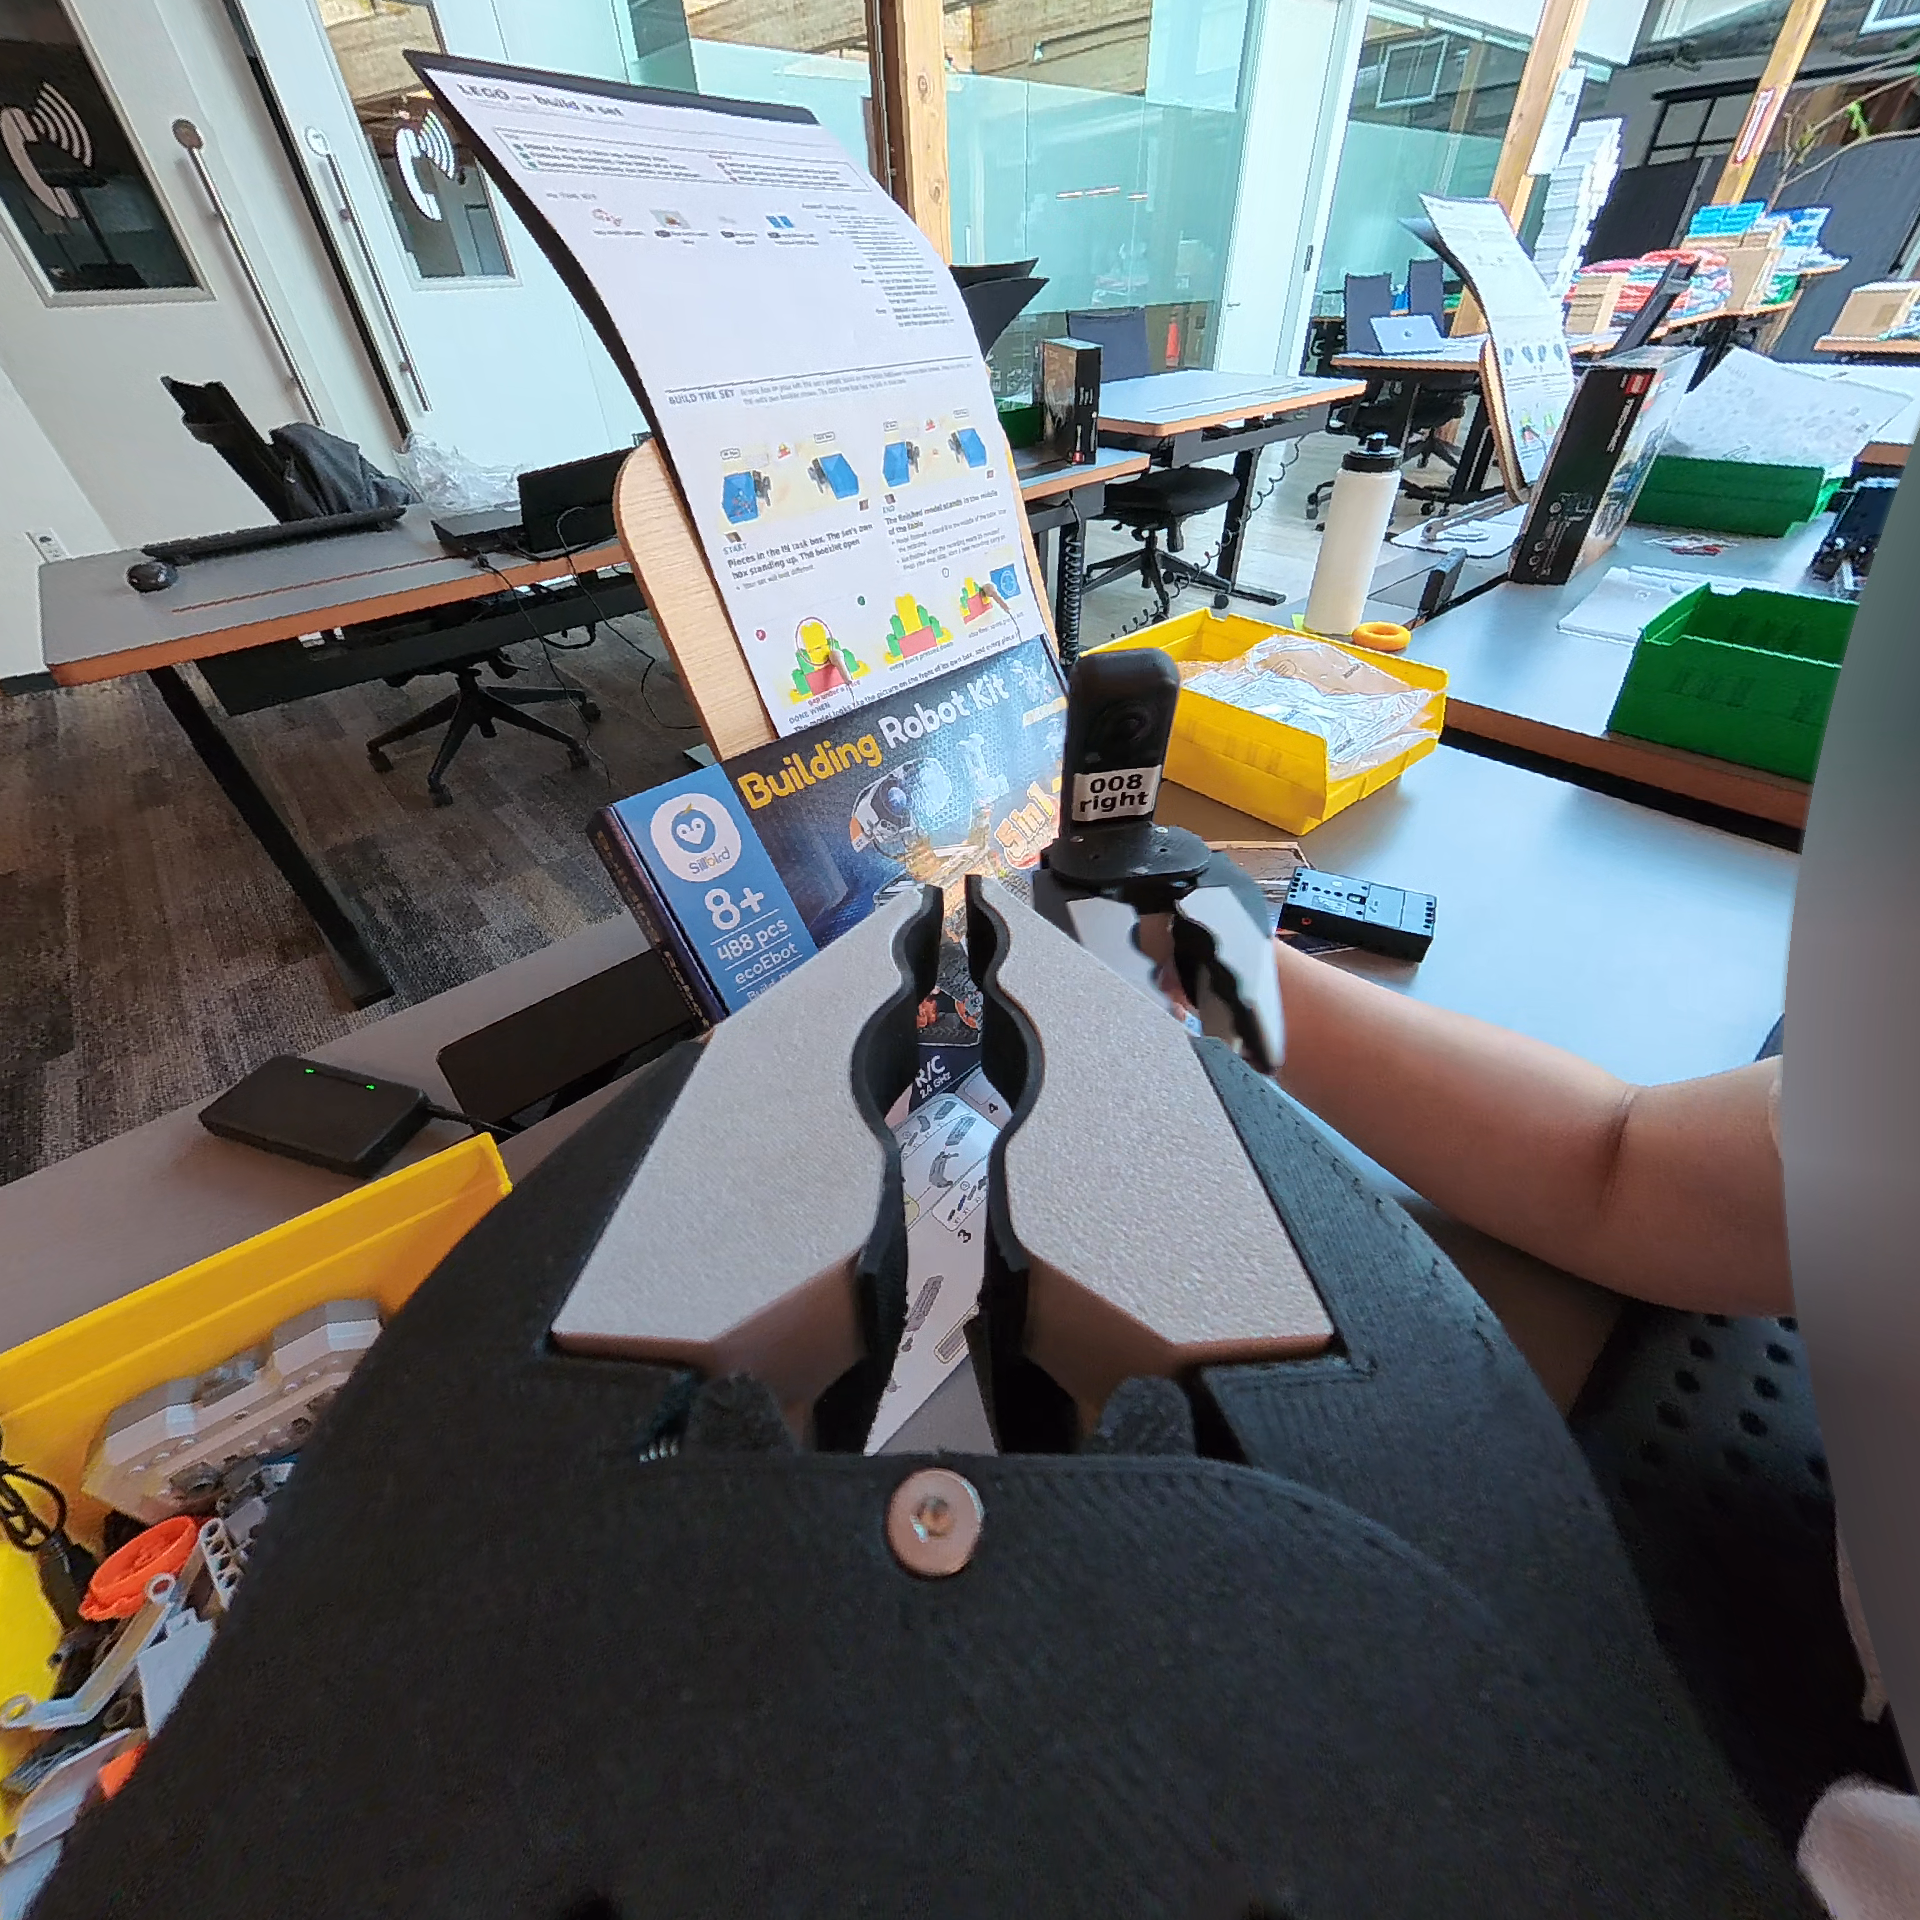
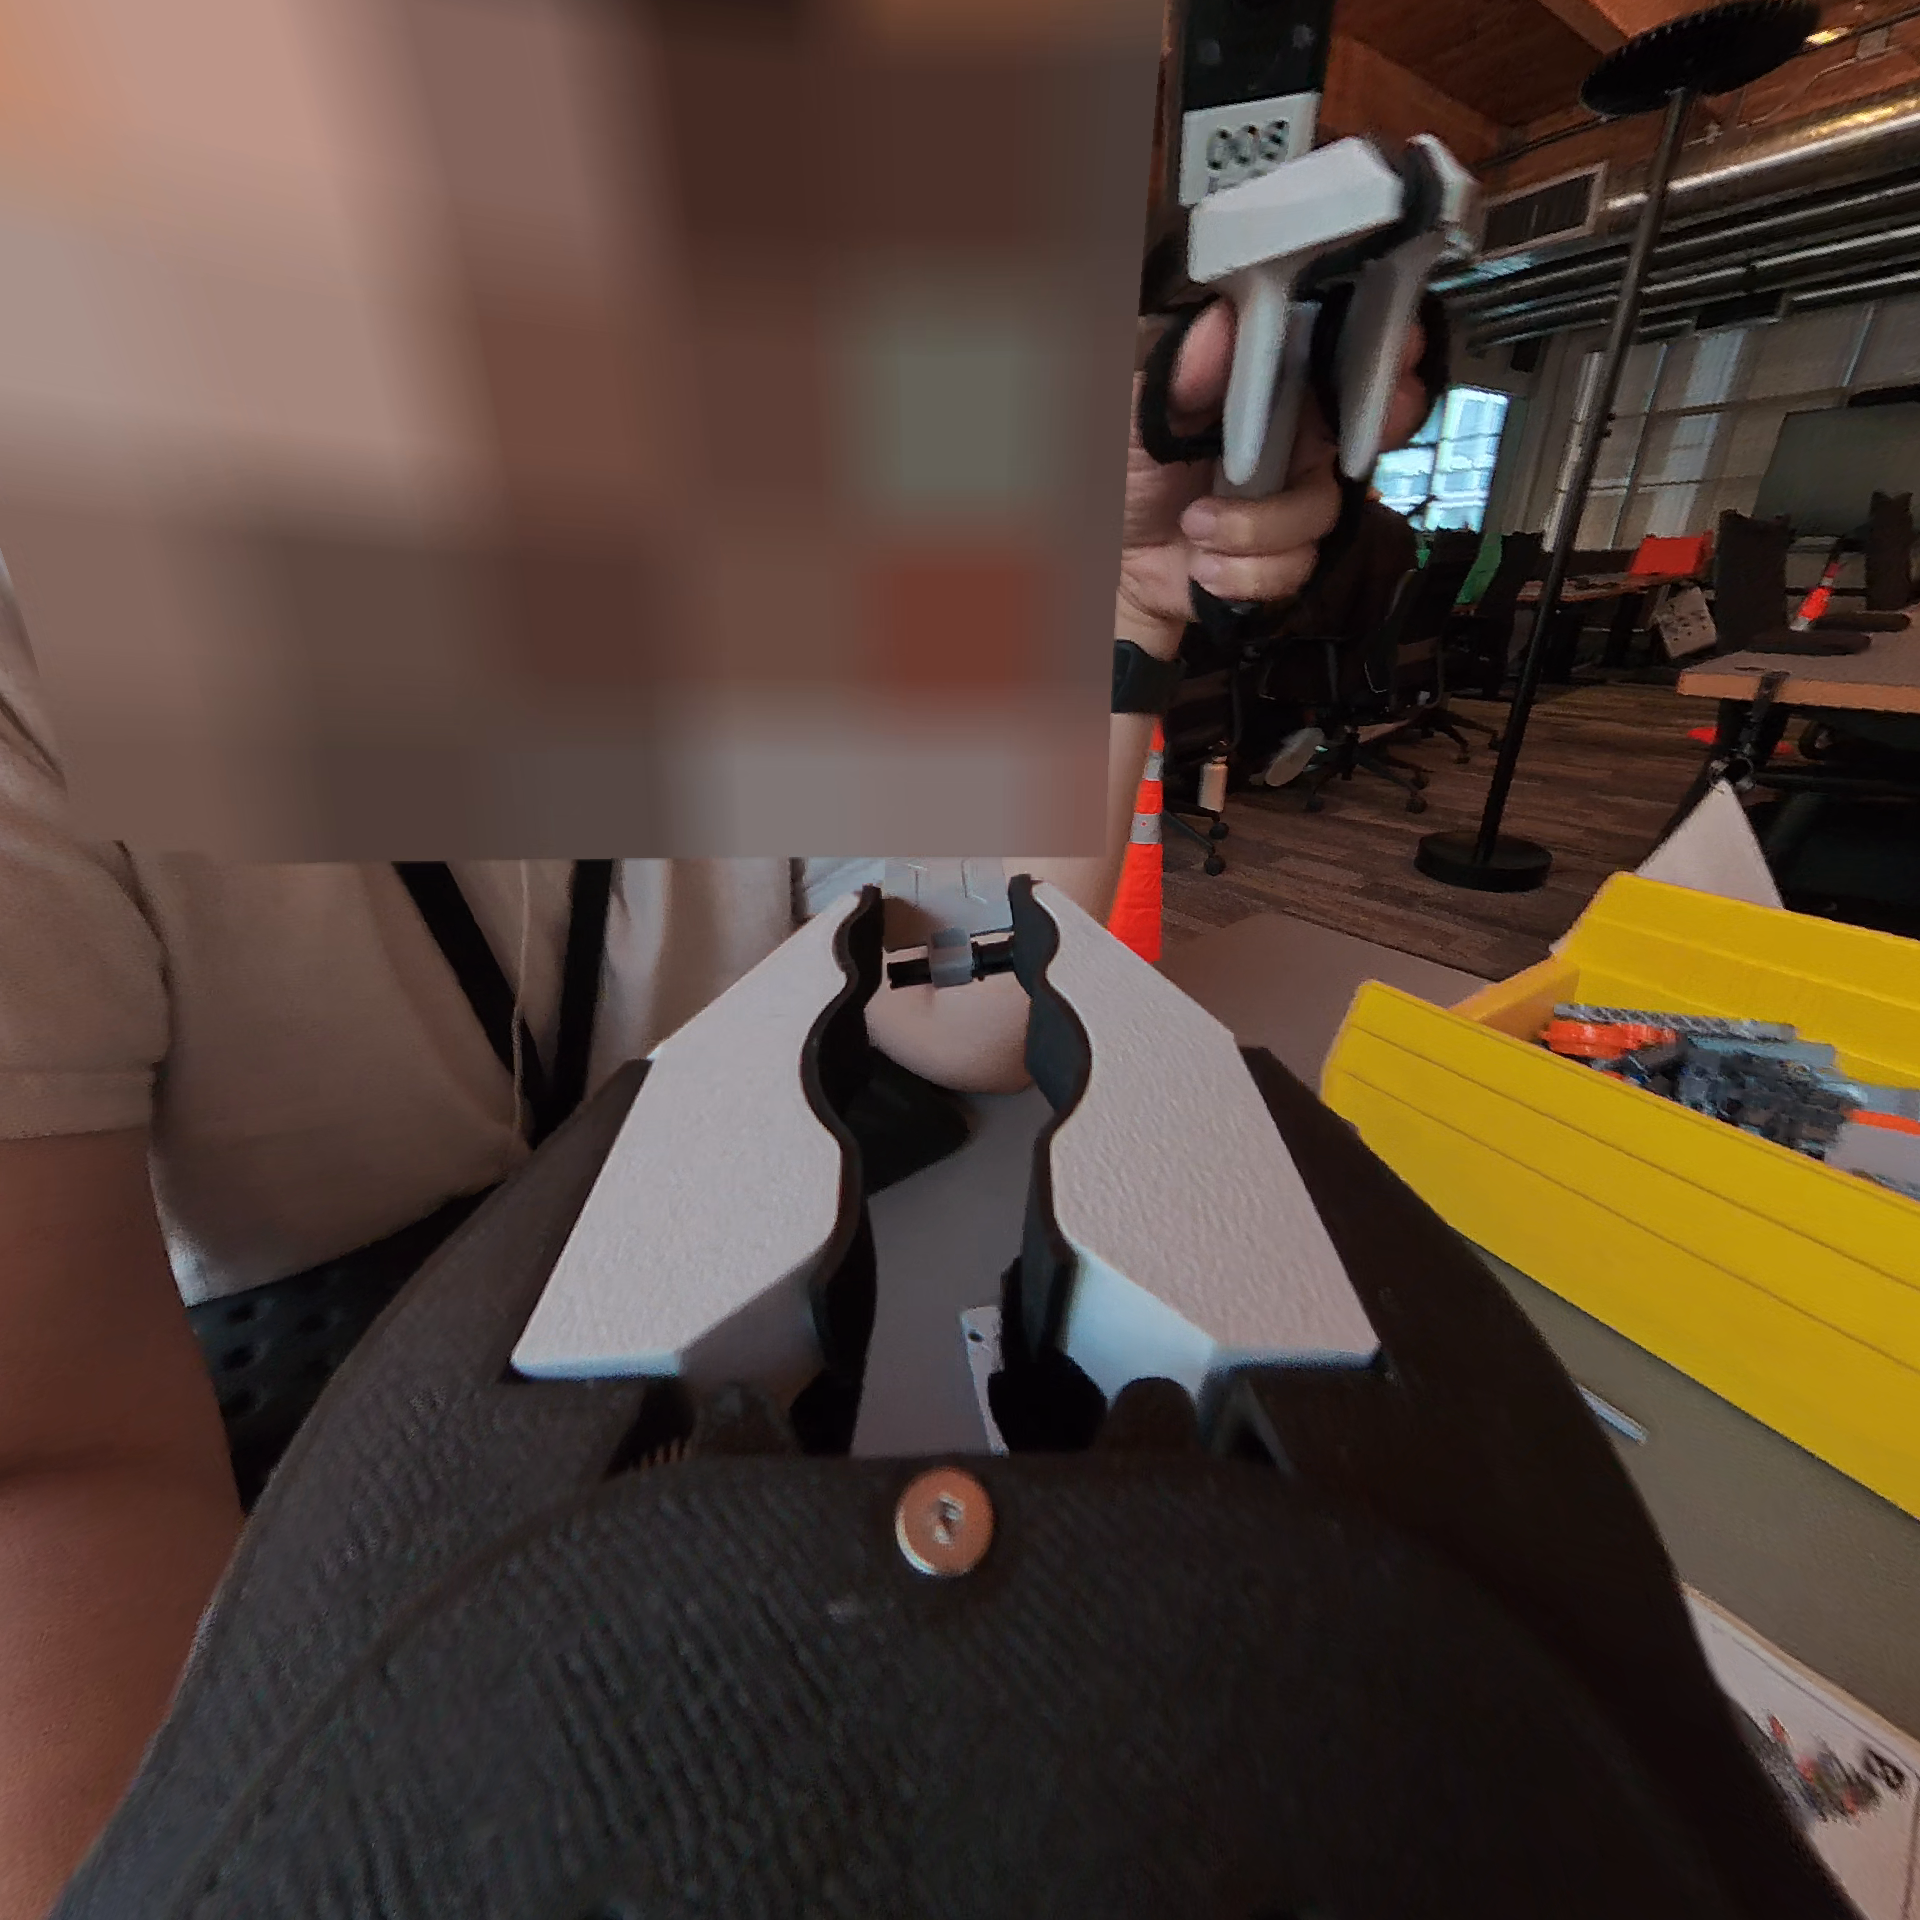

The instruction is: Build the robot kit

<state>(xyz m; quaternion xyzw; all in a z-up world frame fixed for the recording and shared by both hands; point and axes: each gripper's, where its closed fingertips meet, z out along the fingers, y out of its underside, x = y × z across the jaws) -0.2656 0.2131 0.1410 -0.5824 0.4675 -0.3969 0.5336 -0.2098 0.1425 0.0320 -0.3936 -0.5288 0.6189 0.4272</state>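
Right wrist view: right gripper (image 2: 945, 961) pinching small pin (image 2: 948, 961) crosswise at fingertips; left gripper (image 1: 954, 904) nearly closed, empty.

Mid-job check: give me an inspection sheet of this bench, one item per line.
Surface: grey tabletop, mostly bare on the right.
Job's things: small grey-and-black pin piece; dark blue kit box standing upright; open printed booklet.
Clutter: yellow plastic bin of mixed parts; second yellow bin with clear bags; small black module.
Grippers: left gripper nearly closed, empty; right gripper clamps the pin piece.
Cables: flat black device with a lead.
Surroundings: office desks, chairs, orange cone.
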